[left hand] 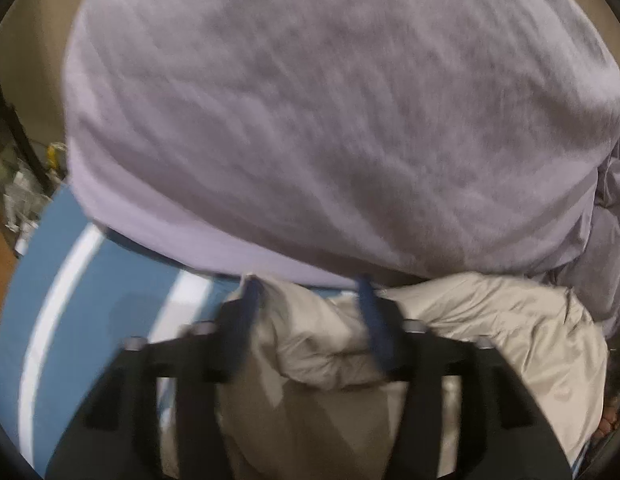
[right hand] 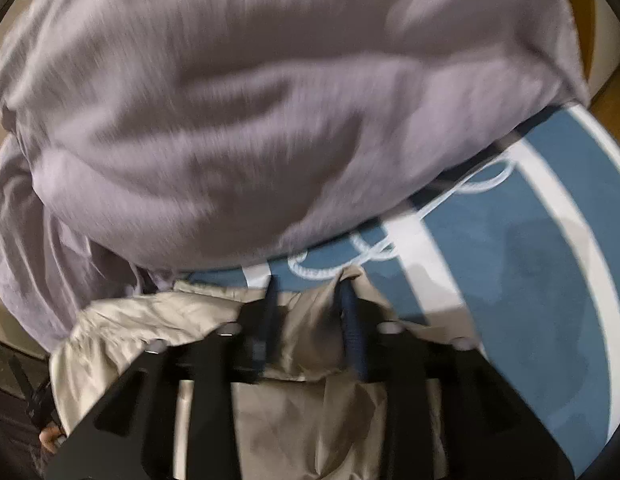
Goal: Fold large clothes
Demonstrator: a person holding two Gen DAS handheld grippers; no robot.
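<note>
A large lavender garment (left hand: 330, 120) lies spread over a blue surface with white stripes (left hand: 70, 280); it also fills the upper part of the right wrist view (right hand: 230, 120). A beige padded garment (left hand: 490, 320) lies bunched at the near edge of it. My left gripper (left hand: 308, 286) has its blue fingers closed on a fold of the beige garment. My right gripper (right hand: 310, 284) is closed on the beige garment (right hand: 150, 320) too, with cloth bunched between the fingers. A white drawstring (right hand: 390, 248) trails on the blue surface ahead of the right gripper. Both views are motion-blurred.
The blue striped surface (right hand: 530, 260) shows bare to the right in the right wrist view. Clutter and a dark pole (left hand: 22, 152) stand at the far left on a brown floor. A person's toes (left hand: 610, 424) show at the lower right.
</note>
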